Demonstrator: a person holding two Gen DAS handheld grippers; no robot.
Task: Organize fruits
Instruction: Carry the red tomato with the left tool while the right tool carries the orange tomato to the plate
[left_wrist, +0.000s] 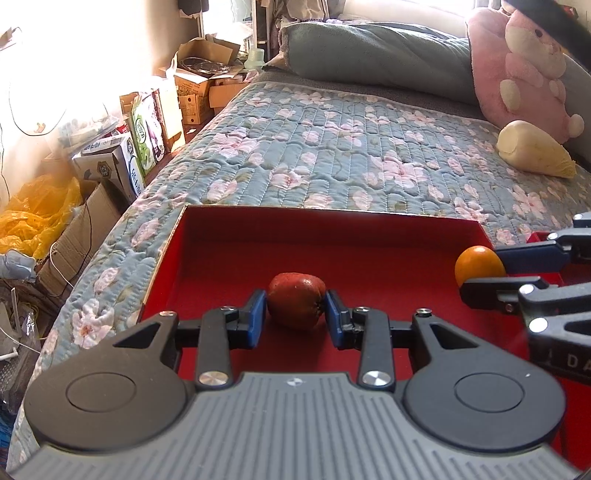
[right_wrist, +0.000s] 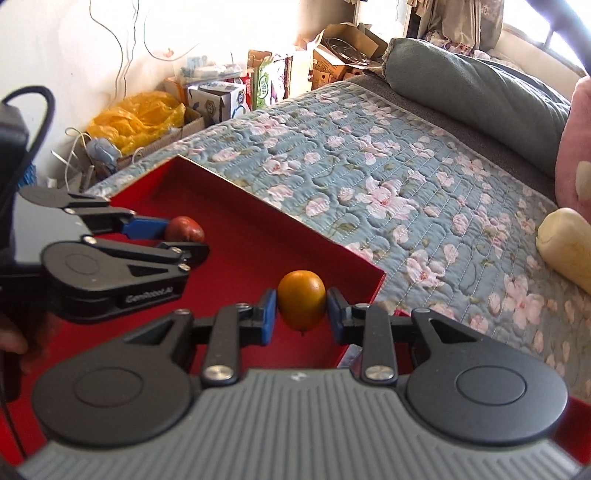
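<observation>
While the left tongs are pinching a red fruit inside the red box, the right tongs are gripping an orange.

Home bedroom, lived-in. Bed with blue floral quilt fills most of both views. Grey bolster and pink plush lie at its head. Floor beside the bed is crowded: open cardboard boxes, milk cartons, a yellow plastic bag, loose cables. Sunlit curtain on the left; clothes hang at the back.
</observation>
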